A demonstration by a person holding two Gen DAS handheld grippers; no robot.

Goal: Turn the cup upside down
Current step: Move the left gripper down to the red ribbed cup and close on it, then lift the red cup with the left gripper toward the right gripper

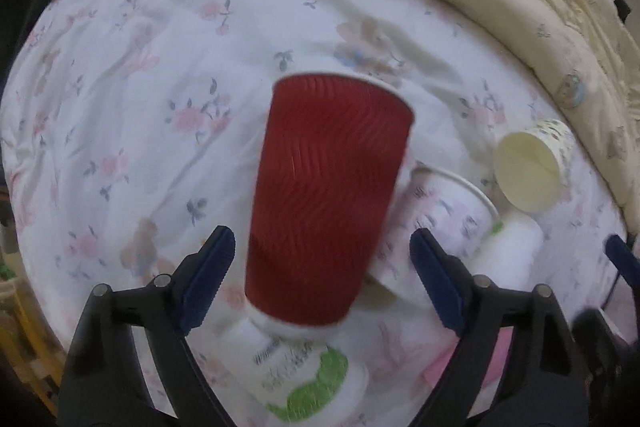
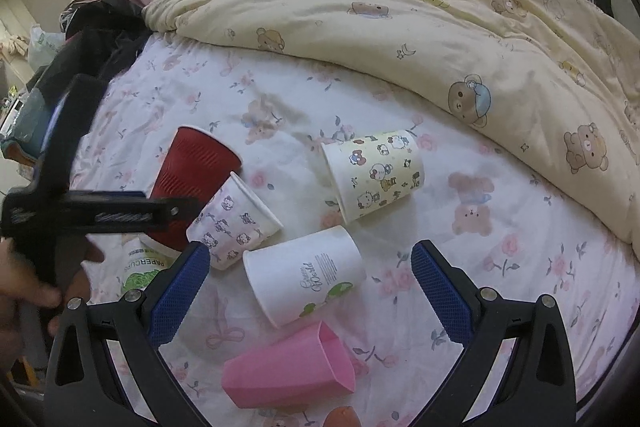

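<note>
A red ribbed paper cup (image 1: 328, 199) lies on its side on the floral bed sheet (image 1: 132, 95), its base toward me and its mouth pointing away. My left gripper (image 1: 322, 271) is open, its blue pads on either side of the cup's lower half without touching it. The red cup also shows in the right wrist view (image 2: 192, 167), with the left gripper (image 2: 100, 211) over it. My right gripper (image 2: 310, 291) is open and empty above a white paper cup (image 2: 304, 275) and a pink plastic cup (image 2: 288, 371), both on their sides.
Several more cups lie around: a Hello Kitty print cup (image 2: 236, 223), a cartoon print cup (image 2: 376, 175), a green-printed cup (image 1: 308, 375) under the red cup's base. A cream bear-print duvet (image 2: 440, 27) is bunched along the far side.
</note>
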